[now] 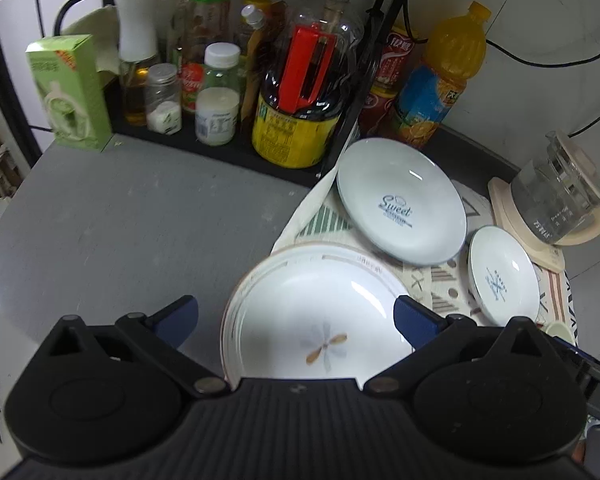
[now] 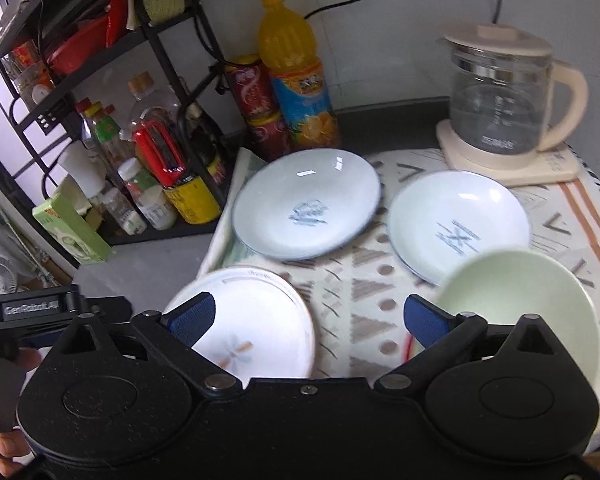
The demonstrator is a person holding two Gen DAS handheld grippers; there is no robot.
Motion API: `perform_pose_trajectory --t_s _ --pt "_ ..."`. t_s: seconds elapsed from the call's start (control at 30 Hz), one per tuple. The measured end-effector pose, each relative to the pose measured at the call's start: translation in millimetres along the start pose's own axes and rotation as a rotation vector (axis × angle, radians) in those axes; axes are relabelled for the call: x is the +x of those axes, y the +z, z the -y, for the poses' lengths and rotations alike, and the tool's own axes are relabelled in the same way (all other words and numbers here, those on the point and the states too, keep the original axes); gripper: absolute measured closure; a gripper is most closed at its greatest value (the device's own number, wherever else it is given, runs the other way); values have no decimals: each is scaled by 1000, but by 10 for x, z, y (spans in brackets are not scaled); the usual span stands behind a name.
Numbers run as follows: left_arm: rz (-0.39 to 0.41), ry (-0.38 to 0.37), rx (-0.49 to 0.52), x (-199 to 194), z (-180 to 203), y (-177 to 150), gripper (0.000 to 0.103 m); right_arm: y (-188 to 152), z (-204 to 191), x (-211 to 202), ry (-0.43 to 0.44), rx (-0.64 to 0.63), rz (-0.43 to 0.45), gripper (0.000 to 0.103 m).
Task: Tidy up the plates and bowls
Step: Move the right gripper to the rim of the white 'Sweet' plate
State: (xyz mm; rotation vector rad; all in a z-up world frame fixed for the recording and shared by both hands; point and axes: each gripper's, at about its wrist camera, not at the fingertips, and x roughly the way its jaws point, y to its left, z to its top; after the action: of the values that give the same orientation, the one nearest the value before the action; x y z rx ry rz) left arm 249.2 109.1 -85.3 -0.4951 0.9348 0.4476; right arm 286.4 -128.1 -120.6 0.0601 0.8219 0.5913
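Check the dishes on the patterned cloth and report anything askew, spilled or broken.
Nothing spilled or broken. The flower plate overhangs the left edge of the patterned cloth onto the grey counter; the "Sweet" plate, small plate and green bowl sit on it, unstacked.

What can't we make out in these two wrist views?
- Flower plate: near edge hidden by the left gripper body, left view; whether it's one plate or a stack is unclear.
- Green bowl: near side hidden by the right gripper, right view; contents unseen.
- Blue-rim plate: print motion-blurred, right view.
- Bottle labels: too small.
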Motion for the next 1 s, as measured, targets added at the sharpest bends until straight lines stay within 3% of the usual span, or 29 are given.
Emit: perform_pose_trajectory --t_s 0.37,0.7,0.87,1.0 --pt "-42 -74 67 453 110 505 1 209 -94 478 -54 101 -50 17" --pt "-78 -150 159 911 294 751 4 339 3 767 -95 260 -26 26" --pt "-113 -183 150 1190 306 826 12 358 77 992 -127 329 -25 35" --pt "-136 -207 151 1381 339 837 30 368 131 1171 -149 368 -34 39"
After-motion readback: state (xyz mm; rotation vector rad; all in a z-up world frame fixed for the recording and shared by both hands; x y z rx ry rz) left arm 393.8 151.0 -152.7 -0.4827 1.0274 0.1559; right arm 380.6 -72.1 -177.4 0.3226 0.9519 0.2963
